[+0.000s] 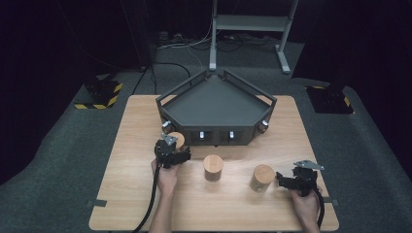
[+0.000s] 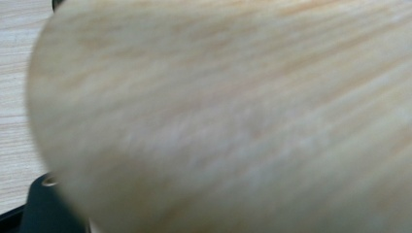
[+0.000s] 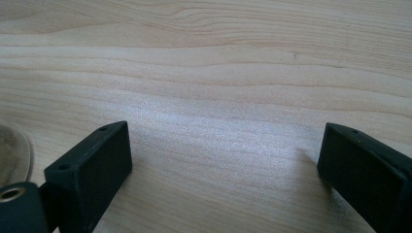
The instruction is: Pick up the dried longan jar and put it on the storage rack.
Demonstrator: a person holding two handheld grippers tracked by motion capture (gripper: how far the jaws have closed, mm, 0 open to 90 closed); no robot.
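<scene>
One wooden cylinder [image 1: 177, 140] is half hidden behind the left hand-held gripper [image 1: 170, 148]; whether it is grasped cannot be told. The right hand-held gripper [image 3: 223, 160] is held released.

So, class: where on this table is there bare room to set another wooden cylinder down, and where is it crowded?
Bare: the table's near edge between the two forearms, plus its left strip. Crowded: the row of cylinders before the grey tray.

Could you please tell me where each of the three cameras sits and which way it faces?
High view: above the person's side, looking forward and down on the table, tray and three cylinders; both forearms and claws show.
Left gripper view: on the left claw, pressed close to the left cylinder; one black jaw shows.
Right gripper view: on the right claw, facing bare tabletop; both jaws wide apart.
Shared: the high and left gripper views both show the left cylinder.
</scene>
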